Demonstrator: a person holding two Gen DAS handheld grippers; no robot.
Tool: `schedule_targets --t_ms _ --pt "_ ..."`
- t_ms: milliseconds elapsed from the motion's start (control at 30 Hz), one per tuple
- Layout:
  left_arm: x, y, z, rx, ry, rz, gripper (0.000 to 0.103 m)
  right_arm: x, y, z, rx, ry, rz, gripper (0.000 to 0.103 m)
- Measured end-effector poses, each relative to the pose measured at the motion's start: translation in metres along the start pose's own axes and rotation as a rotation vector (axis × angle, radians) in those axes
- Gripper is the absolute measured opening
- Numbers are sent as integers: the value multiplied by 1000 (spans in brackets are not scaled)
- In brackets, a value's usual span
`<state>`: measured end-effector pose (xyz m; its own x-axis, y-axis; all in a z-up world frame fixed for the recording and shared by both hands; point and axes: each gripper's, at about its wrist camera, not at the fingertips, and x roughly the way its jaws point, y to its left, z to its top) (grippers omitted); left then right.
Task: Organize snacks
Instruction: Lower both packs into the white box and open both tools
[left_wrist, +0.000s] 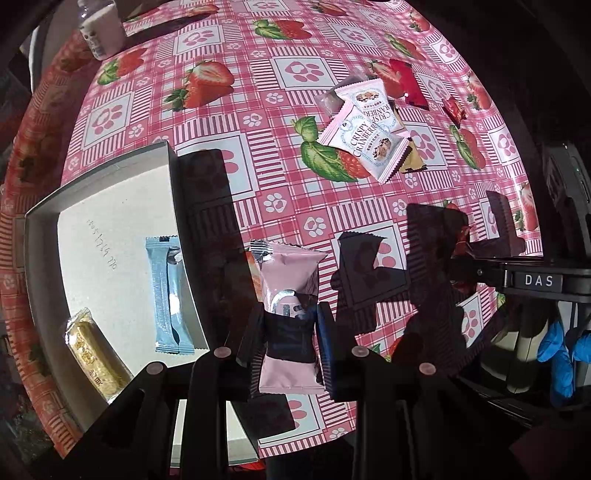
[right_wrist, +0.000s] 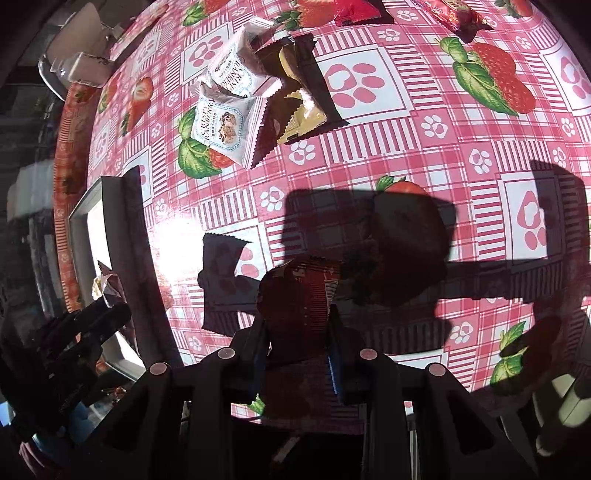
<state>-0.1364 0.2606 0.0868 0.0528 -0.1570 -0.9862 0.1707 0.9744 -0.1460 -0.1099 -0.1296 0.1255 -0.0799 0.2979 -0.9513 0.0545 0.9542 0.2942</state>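
Two light, crinkly packets: left claw (left_wrist: 289, 325) clamped mid-body on the pink packet (left_wrist: 288, 291), right claw (right_wrist: 297, 332) clamped on the red packet (right_wrist: 299, 295); grip gently at the middle.

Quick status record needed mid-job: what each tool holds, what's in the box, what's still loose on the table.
left tool: shut on pink packet
right tool: shut on dark red packet
box: holds a blue packet and a gold bar
loose pile: two cranberry packets overlapping, with other wrappers beneath
far side: red packets lying apart from the pile
table: strawberry-print cloth
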Motion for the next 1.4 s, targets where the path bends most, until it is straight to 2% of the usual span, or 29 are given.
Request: schedule_targets --t_ms 333,800,1067,1400 --pt "-24 52 -14 -116 -87 53 30 7 86 13 -232 22 -52 30" --pt "-21 123 -34 -250 -87 119 30 26 206 22 -510 45 -108 30" --pt "-18 151 -35 -305 -92 126 30 46 257 23 -607 64 -133 30" --pt "-13 168 -34 -340 -80 137 30 56 283 32 -620 74 -129 30"
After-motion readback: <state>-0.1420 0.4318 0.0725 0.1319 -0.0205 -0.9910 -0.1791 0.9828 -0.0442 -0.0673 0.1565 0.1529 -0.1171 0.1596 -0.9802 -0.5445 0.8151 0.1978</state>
